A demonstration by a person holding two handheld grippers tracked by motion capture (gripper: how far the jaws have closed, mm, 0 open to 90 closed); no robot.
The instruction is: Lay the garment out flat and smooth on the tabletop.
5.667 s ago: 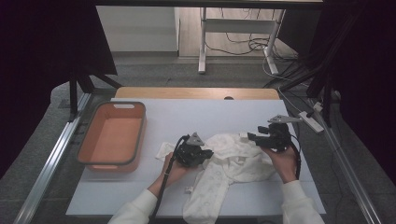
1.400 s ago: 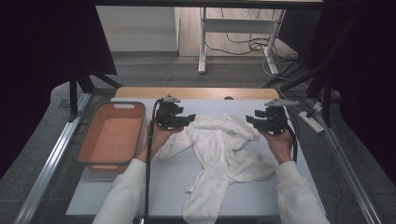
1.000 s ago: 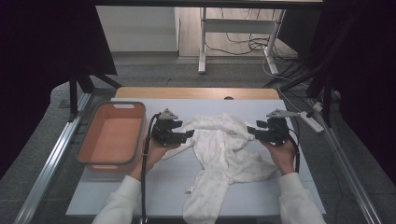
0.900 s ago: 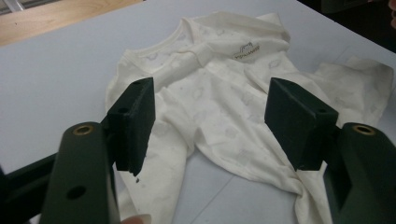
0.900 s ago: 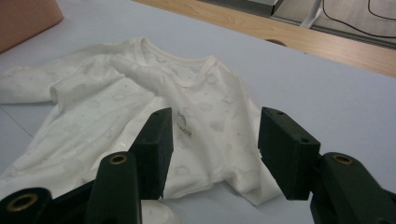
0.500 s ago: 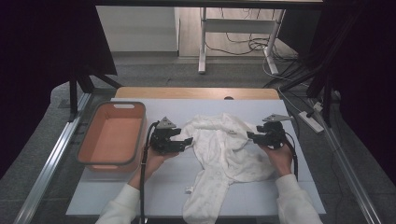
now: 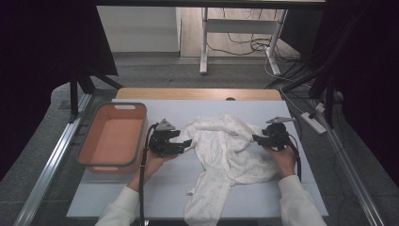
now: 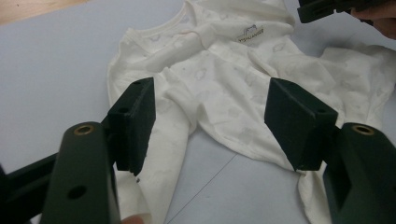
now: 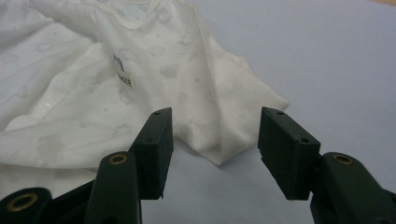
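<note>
Now each hand-held gripper, left [image 7: 186,142] and right [image 7: 256,138], gapes wide, released beside the white garment [image 7: 226,150].

From above our side of the table [image 7: 141,197] we look forward and down. Each gripper view sits close behind its own jaws, low over the tabletop; all three views share the white garment [image 7: 226,150] [image 8: 219,79] [image 9: 93,84] ahead of them.

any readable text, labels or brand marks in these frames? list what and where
No text can be read.
Neck label on the white garment, left gripper view: dark print, too blurred to read.
Same label, right gripper view: print too small to read.
Orange bin: no markings visible.
</note>
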